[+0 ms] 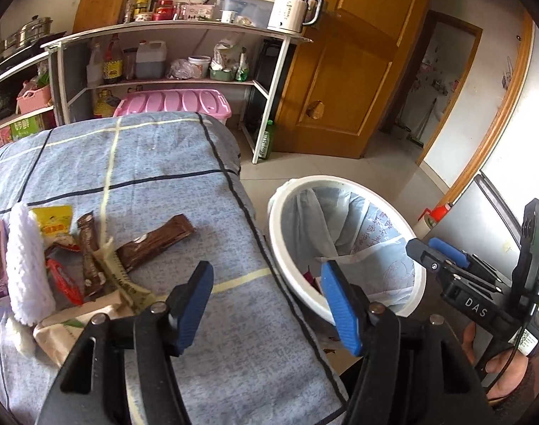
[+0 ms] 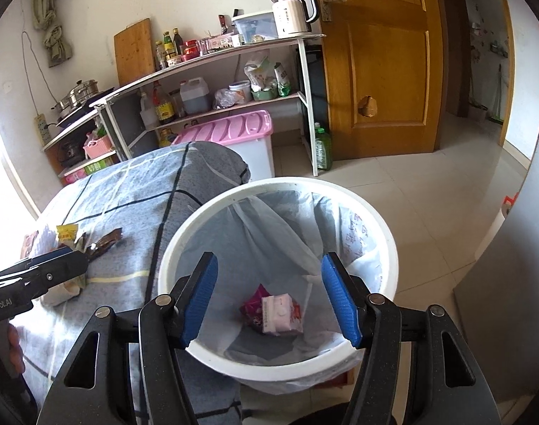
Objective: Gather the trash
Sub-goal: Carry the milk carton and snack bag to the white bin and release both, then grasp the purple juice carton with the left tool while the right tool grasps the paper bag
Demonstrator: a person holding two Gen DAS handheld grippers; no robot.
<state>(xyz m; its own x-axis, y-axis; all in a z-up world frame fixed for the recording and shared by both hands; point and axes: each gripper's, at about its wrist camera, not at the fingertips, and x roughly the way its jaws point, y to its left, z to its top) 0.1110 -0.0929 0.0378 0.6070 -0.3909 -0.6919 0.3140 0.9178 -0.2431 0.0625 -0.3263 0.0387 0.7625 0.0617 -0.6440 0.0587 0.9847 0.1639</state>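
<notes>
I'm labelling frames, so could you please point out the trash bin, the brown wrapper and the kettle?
trash bin (image 2: pixel 389 248): right wrist view, white rim.
brown wrapper (image 1: pixel 156 241): left wrist view, its middle.
kettle (image 1: pixel 287 10): left wrist view, white body.

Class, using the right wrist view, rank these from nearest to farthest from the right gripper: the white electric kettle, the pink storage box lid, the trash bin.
1. trash bin, directly below the right gripper.
2. pink storage box lid, on the floor beyond the bed.
3. white electric kettle, on the top shelf by the door.
</notes>
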